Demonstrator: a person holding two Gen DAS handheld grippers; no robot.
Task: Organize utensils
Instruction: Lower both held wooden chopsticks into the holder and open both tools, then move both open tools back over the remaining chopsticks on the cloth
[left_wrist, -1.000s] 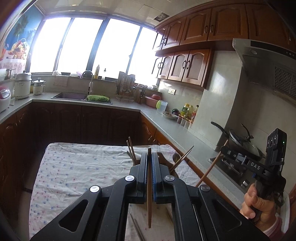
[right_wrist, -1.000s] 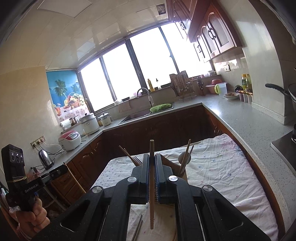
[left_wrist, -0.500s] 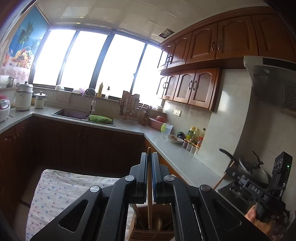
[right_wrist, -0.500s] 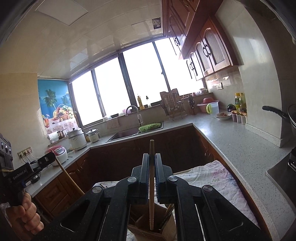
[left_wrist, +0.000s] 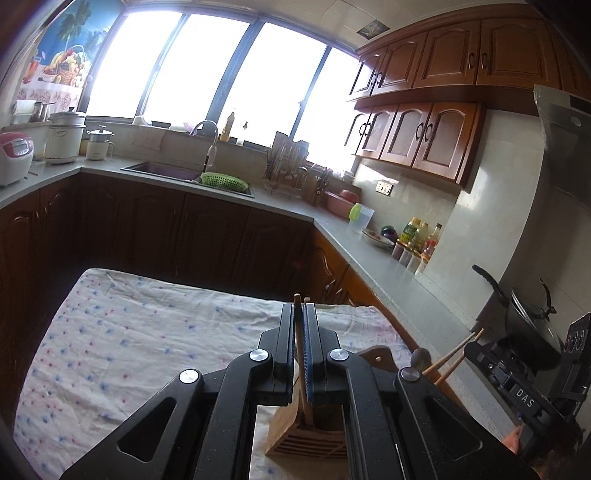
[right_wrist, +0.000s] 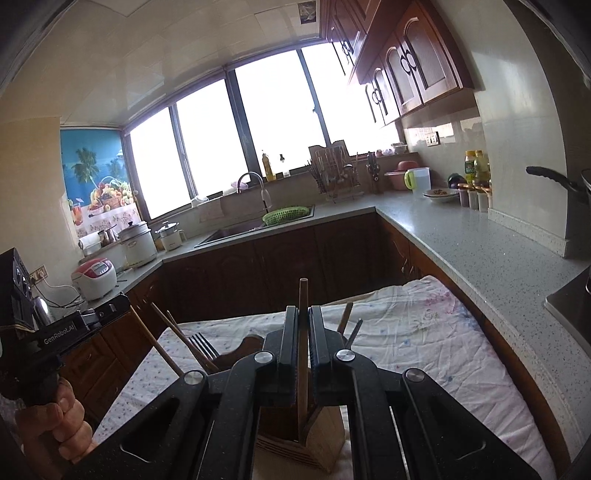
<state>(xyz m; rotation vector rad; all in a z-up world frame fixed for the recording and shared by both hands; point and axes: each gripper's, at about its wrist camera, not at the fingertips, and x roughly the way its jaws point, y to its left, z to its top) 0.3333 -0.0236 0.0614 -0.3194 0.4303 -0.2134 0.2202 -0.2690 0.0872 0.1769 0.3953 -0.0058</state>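
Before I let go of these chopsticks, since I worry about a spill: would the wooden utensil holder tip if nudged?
The wooden utensil holder looks fairly stable: wide, flat-based. It stands on rumpled cloth, so it may rock. Leaning chopsticks and a fork add some top weight.

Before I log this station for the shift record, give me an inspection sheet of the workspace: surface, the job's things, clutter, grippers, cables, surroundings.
Surface: table under a wrinkled floral cloth.
Job's things: wooden utensil holder on the cloth, holding a fork and other chopsticks; its compartments are mostly hidden.
Clutter: nothing seen on the cloth.
Grippers: left gripper shut on a chopstick, lower end in the holder; right gripper shut on a second chopstick, likewise.
Cables: white cord by the rice cooker.
Surroundings: kitchen counter, sink, bright windows, wooden cabinets.
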